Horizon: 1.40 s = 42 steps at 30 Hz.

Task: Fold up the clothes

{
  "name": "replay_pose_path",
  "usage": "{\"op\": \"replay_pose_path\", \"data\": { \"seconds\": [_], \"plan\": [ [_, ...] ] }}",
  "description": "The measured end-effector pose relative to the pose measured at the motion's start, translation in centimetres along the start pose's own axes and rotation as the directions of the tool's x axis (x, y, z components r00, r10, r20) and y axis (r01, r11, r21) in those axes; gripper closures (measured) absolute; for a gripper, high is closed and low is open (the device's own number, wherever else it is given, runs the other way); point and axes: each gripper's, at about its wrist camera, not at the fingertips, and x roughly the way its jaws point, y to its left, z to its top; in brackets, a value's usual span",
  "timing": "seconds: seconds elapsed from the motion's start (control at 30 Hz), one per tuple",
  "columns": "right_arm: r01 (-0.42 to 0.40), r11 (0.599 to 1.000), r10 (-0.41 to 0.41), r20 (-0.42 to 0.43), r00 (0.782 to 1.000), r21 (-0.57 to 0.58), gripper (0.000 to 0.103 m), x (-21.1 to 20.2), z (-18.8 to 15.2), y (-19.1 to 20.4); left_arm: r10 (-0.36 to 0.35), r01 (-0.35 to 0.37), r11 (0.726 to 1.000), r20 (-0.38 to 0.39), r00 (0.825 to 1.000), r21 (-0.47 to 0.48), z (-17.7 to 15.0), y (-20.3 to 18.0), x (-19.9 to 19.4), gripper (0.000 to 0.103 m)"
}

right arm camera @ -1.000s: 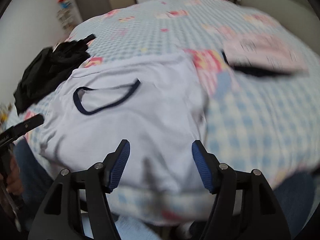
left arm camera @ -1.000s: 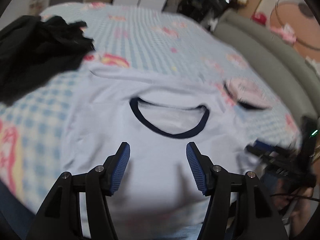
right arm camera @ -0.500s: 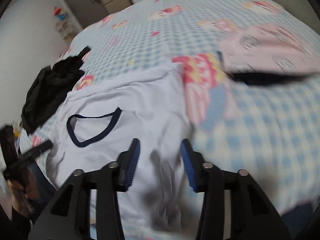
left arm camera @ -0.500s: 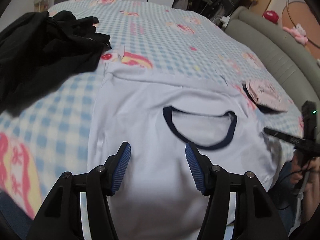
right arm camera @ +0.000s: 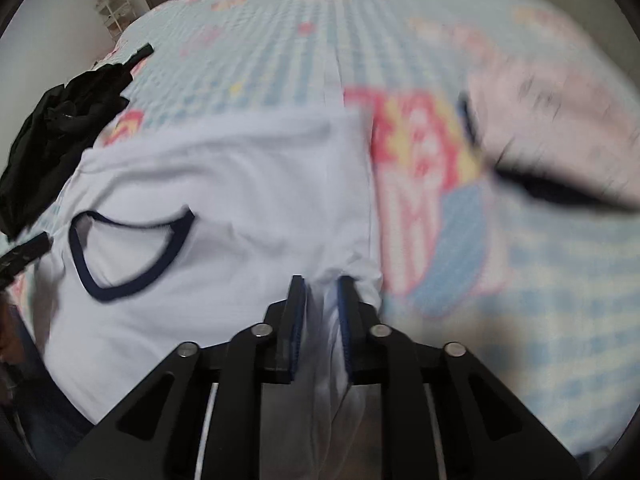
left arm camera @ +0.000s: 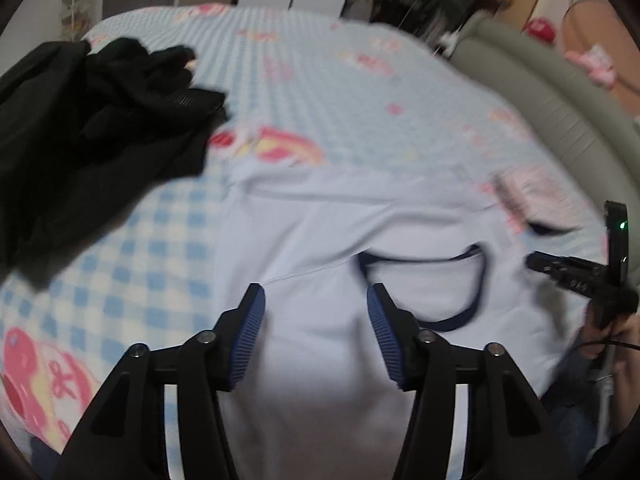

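A white T-shirt (left arm camera: pixel 320 232) with a navy collar (left arm camera: pixel 424 280) lies flat on the checked bed. My left gripper (left arm camera: pixel 316 304) hovers open over the shirt's left shoulder area, nothing between its blue pads. In the right wrist view the T-shirt (right arm camera: pixel 240 168) spreads to the left, and my right gripper (right arm camera: pixel 322 292) is closing its jaws on a bunched fold at the shirt's near right edge; fabric fills the narrow gap between the pads. The right gripper (left arm camera: pixel 576 280) also shows at the right rim of the left wrist view, held by a hand.
A heap of black clothes (left arm camera: pixel 88 120) lies on the bed to the shirt's left. A folded pink garment (right arm camera: pixel 560 132) rests to its right. The blue checked sheet (left arm camera: pixel 320 80) stretches beyond, with a grey padded bed frame (left arm camera: pixel 560 112) on the right.
My right gripper's jaws went from wide apart to nearly together, pinching the shirt's right edge. The left gripper drifted left over the shirt, so the collar now sits to its right.
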Motion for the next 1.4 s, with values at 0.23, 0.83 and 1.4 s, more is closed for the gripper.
{"op": "replay_pose_path", "data": {
  "seconds": [0.23, 0.83, 1.4],
  "plan": [
    [-0.221, 0.973, 0.224, -0.035, 0.974, 0.064, 0.068, -2.6, -3.1, 4.1, -0.205, 0.205, 0.979, 0.025, 0.979, -0.015, -4.6, -4.8, -1.6, 0.044],
    [-0.124, 0.968, 0.116, 0.048, 0.992, 0.219, 0.065, -5.8, -10.2, -0.4, -0.113, 0.117, 0.956, 0.030, 0.993, -0.268, -8.6, -2.2, -2.7, 0.039],
    [-0.032, 0.978, 0.013, 0.094, 0.995, 0.207, 0.047, -8.4, -12.0, -1.0, 0.096, -0.088, 0.922, 0.003, 0.995, -0.378, -11.7, 1.7, -6.7, 0.047]
  ]
}}
